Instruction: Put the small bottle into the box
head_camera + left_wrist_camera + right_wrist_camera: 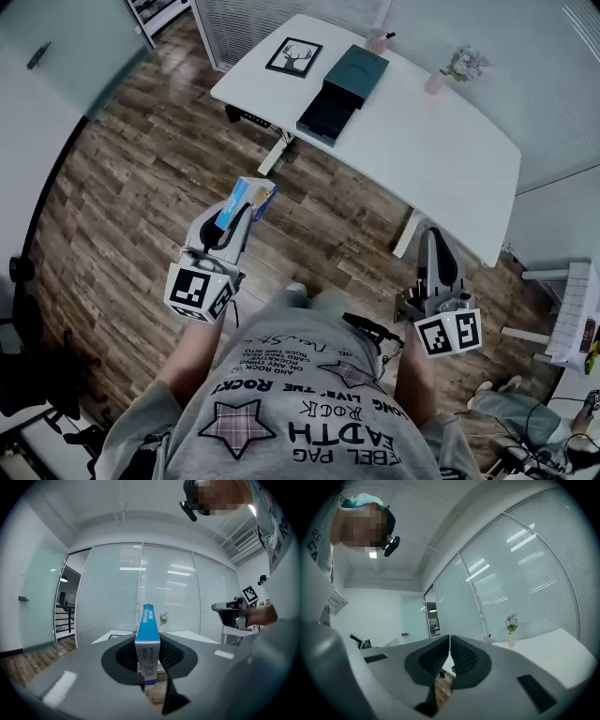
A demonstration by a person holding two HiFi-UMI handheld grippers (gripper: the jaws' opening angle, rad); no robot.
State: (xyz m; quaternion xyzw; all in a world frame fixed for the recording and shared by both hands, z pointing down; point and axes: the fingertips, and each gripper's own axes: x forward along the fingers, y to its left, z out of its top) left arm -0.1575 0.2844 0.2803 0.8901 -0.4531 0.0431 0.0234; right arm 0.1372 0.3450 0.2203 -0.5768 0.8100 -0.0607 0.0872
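My left gripper [246, 202] is shut on a slim blue and white carton [251, 195], held out over the wooden floor short of the table. In the left gripper view the carton [147, 639] stands on edge between the pads of that gripper [149, 656]. My right gripper [430, 236] is shut with nothing in it; its pads meet in the right gripper view [450, 656]. On the white table [441, 150] lies a dark teal box [344, 89] with its drawer pulled out. A small pink bottle [379, 39] stands at the table's far edge.
A framed deer picture [293, 56] lies left of the teal box. A pink vase of flowers [459, 67] stands at the far right of the table. A white shelf unit [572, 314] stands by my right side. Dark chair parts [23, 375] sit at the left.
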